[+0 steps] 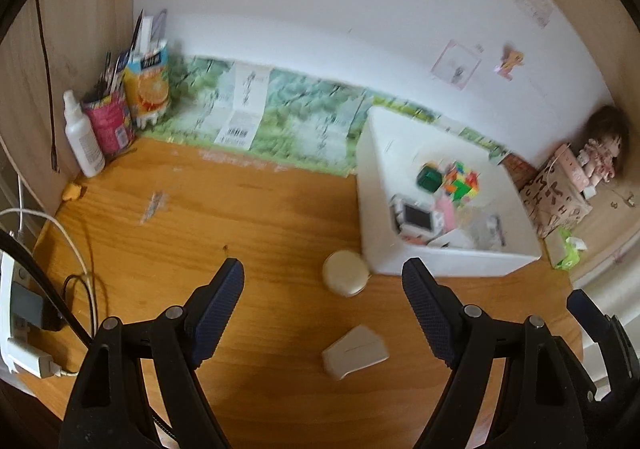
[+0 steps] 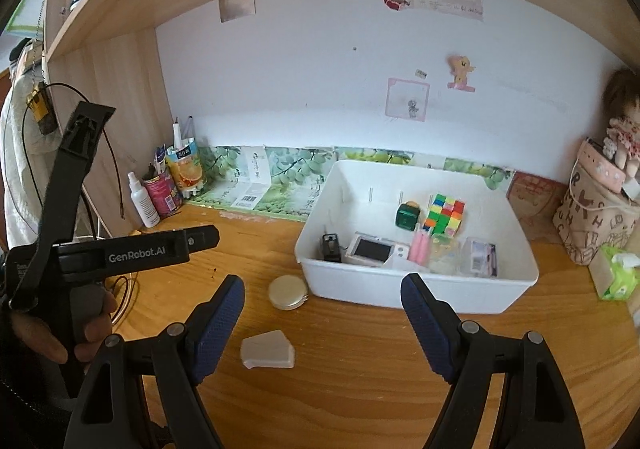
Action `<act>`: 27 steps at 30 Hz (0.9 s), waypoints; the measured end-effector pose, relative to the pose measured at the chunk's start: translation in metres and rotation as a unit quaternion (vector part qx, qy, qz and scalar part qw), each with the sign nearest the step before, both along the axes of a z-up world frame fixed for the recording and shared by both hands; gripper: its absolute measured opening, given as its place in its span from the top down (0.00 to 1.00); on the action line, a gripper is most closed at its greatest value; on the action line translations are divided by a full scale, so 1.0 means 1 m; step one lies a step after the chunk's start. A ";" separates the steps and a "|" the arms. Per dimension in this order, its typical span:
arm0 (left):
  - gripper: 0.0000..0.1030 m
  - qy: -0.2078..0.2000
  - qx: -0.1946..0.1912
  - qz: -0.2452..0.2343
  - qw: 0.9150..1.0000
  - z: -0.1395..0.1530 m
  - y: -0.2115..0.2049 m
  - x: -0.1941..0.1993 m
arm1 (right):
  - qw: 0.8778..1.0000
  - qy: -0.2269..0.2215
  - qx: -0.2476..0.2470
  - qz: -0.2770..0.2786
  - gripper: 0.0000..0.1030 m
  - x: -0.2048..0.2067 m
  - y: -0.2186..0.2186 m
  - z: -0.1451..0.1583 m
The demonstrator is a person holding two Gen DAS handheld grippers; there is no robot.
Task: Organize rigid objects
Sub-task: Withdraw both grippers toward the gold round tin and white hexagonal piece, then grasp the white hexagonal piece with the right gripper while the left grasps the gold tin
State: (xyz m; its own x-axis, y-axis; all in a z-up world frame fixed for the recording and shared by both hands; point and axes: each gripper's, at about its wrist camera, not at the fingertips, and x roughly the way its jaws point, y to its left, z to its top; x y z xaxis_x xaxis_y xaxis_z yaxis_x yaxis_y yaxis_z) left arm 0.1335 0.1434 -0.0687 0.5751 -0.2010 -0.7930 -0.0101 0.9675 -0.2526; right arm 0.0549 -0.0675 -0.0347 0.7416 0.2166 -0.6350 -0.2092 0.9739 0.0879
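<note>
- Our left gripper [image 1: 323, 281] and right gripper [image 2: 323, 297] both hang with jaws apart, holding nothing.
- The grey wedge piece [image 2: 267, 349] and round cream tin [image 2: 287, 292] lie loose on the desk [image 2: 360, 389], the tin just beside the bin.
- We judge both may slide away if pinched off-centre.
- The white bin [image 2: 400, 291] holds a puzzle cube [image 2: 445, 215], a green cube [image 2: 407, 217] and a small screen device [image 2: 372, 252].

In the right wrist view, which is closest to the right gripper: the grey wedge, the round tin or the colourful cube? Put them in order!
1. Grey wedge: on the desk, just ahead of the right gripper.
2. Round tin: beside the bin's front left corner.
3. Colourful cube: inside the bin, at the back.
</note>
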 end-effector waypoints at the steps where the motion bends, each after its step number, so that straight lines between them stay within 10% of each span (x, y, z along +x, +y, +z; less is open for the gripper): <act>1: 0.19 0.009 0.000 0.001 1.000 -0.003 0.004 0.000 | 1.000 0.006 0.002 -0.001 0.21 -0.001 0.005 -0.004; 14: 0.18 0.144 -0.060 0.017 0.988 -0.055 0.043 0.014 | 0.992 0.120 0.015 0.027 0.21 0.009 0.052 -0.062; 27: 0.18 0.170 -0.082 -0.054 0.980 -0.075 0.025 0.046 | 0.976 0.212 -0.020 0.044 0.21 0.027 0.074 -0.115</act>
State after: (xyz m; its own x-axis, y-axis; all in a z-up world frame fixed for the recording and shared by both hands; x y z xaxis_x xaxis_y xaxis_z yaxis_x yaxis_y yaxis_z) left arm 0.1800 0.1685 -0.1436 0.2506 -0.3878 -0.8870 -0.0200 0.9140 -0.4053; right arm 0.0823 0.0068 -0.1499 0.3895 0.2359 -0.8903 -0.2452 0.9583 0.1466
